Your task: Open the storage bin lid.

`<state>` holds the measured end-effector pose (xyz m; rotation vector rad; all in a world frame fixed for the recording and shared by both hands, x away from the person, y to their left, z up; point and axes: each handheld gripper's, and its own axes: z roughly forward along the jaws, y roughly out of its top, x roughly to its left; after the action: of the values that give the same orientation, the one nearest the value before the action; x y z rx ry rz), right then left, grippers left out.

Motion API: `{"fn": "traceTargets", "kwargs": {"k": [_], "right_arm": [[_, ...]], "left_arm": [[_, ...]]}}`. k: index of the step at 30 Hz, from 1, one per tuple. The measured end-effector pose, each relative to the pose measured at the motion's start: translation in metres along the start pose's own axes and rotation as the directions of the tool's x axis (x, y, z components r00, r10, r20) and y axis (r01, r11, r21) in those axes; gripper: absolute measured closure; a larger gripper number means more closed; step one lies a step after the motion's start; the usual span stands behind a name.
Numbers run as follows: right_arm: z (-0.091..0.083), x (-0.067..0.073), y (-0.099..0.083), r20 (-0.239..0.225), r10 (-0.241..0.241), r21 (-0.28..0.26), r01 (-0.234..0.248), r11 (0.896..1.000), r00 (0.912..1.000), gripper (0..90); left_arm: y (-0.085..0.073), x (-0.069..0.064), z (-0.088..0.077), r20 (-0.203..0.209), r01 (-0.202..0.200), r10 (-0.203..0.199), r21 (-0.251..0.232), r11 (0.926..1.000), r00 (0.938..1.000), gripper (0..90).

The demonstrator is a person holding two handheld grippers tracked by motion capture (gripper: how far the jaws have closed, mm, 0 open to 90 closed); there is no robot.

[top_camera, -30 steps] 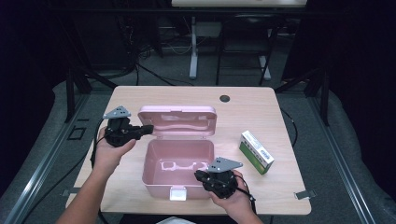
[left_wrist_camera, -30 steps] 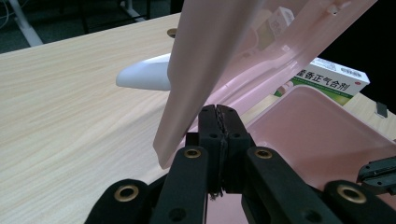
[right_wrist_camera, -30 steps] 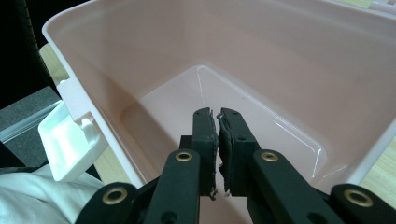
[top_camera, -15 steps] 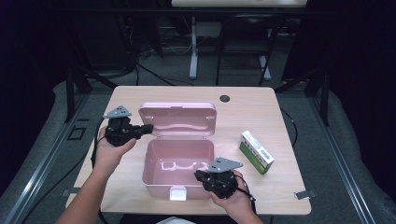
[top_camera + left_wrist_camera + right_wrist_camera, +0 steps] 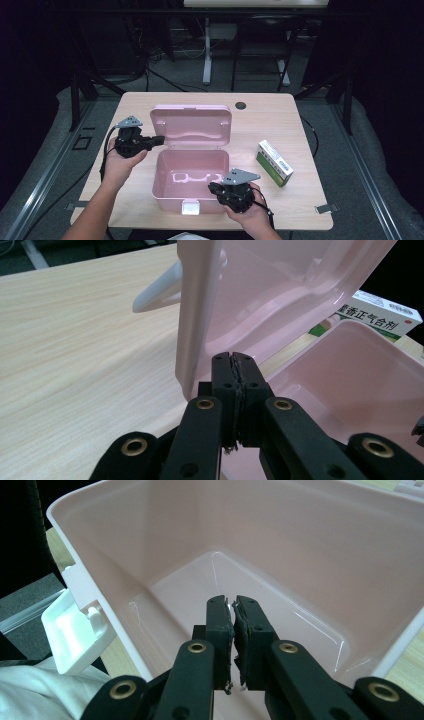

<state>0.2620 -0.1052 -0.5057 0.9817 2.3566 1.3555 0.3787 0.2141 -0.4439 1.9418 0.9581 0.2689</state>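
Wooden tabletop (image 5: 150, 100) carries our pink box (image 5: 192, 192), its lid (image 5: 192, 125) raised. We hold the left tool (image 5: 159, 140), closed and empty, beside the lid; the right tool (image 5: 212, 188), closed and empty, hangs over the box's front rim.

Pink box (image 5: 192, 172) (white latch (image 5: 190, 207)), green-white carton (image 5: 274, 163), black fingers (image 5: 222, 372)

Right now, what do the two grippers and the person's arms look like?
Both grippers, left and right, are black, each topped by a grey three-cornered plate. In the gripper views, each has two flat black jaws with worn pads on linkage arms with brass-coloured rivets. A black cable trails from the left one. The forearms are bare, with no sleeves visible.
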Motion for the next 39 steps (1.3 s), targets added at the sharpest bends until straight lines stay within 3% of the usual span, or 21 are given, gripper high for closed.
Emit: {"fn": "traceTargets", "kwargs": {"k": [13, 18, 20, 28, 30, 32, 39], "right_arm": [[0.0, 0.0, 0.0, 0.001, 0.0, -0.001, 0.0, 1.0, 1.0, 84.9], [0.0, 0.0, 0.0, 0.001, 0.0, -0.001, 0.0, 1.0, 1.0, 84.9], [0.0, 0.0, -0.001, 0.002, 0.001, -0.002, -0.001, 1.0, 1.0, 85.0], [-0.001, -0.001, -0.001, 0.005, 0.002, -0.008, -0.002, 1.0, 1.0, 85.4], [0.0, -0.002, -0.001, -0.012, 0.005, -0.009, -0.005, 1.0, 0.9999, 85.7], [0.0, 0.0, -0.001, 0.006, 0.003, -0.011, -0.003, 1.0, 1.0, 86.0], [0.001, -0.002, 0.0, 0.003, -0.007, -0.006, 0.007, 1.0, 1.0, 85.8]], "left_arm": [[-0.015, 0.003, 0.005, -0.005, 0.003, -0.003, 0.049, 0.9988, 1.0, 77.0], [-0.026, 0.004, 0.014, -0.025, 0.001, 0.002, 0.103, 0.9947, 0.9997, 78.3], [-0.031, 0.005, 0.019, 0.004, 0.015, -0.015, 0.097, 0.9952, 0.9999, 79.5], [-0.029, 0.003, 0.02, -0.015, -0.008, 0.009, 0.098, 0.9951, 0.9998, 80.5], [-0.028, 0.004, 0.022, -0.014, -0.001, 0.002, 0.092, 0.9958, 0.9999, 80.8], [-0.027, 0.006, 0.023, -0.017, 0.001, 0.0, 0.085, 0.9964, 0.9998, 81.2], [-0.026, 0.008, 0.024, -0.009, 0.02, -0.019, 0.075, 0.997, 0.9998, 82.2]]}}
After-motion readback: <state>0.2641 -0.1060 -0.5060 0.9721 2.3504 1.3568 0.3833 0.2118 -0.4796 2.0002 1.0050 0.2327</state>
